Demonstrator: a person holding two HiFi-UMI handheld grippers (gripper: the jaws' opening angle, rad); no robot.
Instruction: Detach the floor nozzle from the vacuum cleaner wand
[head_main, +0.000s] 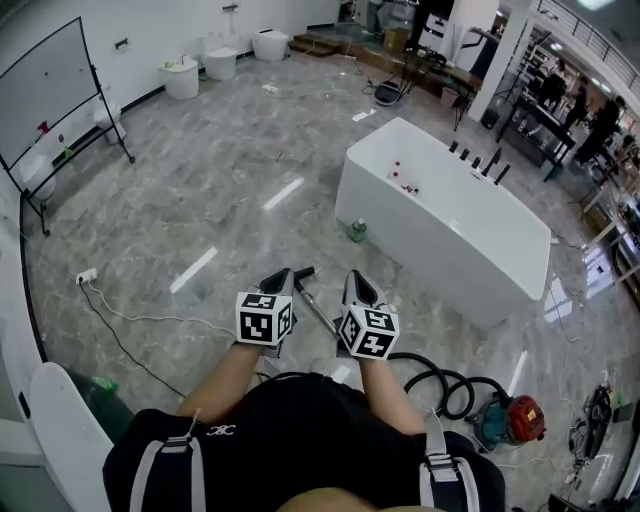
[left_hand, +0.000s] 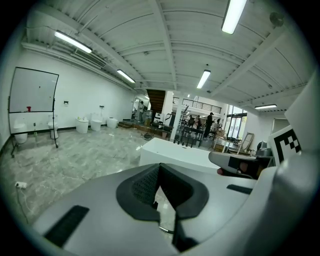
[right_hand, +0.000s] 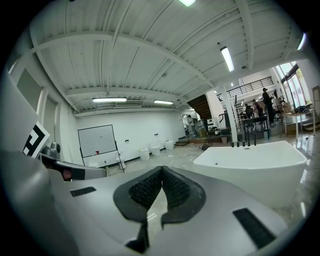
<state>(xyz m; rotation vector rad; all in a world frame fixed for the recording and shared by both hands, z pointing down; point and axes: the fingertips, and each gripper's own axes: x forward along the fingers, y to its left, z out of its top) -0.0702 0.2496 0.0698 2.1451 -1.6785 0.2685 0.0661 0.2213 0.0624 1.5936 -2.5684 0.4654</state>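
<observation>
The vacuum's thin metal wand (head_main: 318, 310) lies on the marble floor between my two grippers. A small black piece (head_main: 303, 272) sits at its far end; I cannot tell whether that is the floor nozzle. A black hose (head_main: 440, 385) runs from it to the red and teal vacuum body (head_main: 512, 420) at the lower right. My left gripper (head_main: 279, 279) and right gripper (head_main: 357, 284) hang side by side above the floor, one on each side of the wand. Both are shut and hold nothing. Neither gripper view shows the wand clearly.
A long white bathtub (head_main: 440, 220) stands ahead to the right, with a green bottle (head_main: 357, 231) at its near corner. A whiteboard (head_main: 60, 90) and toilets (head_main: 220, 62) line the far left. A power strip (head_main: 87, 276) trails a cable across the floor.
</observation>
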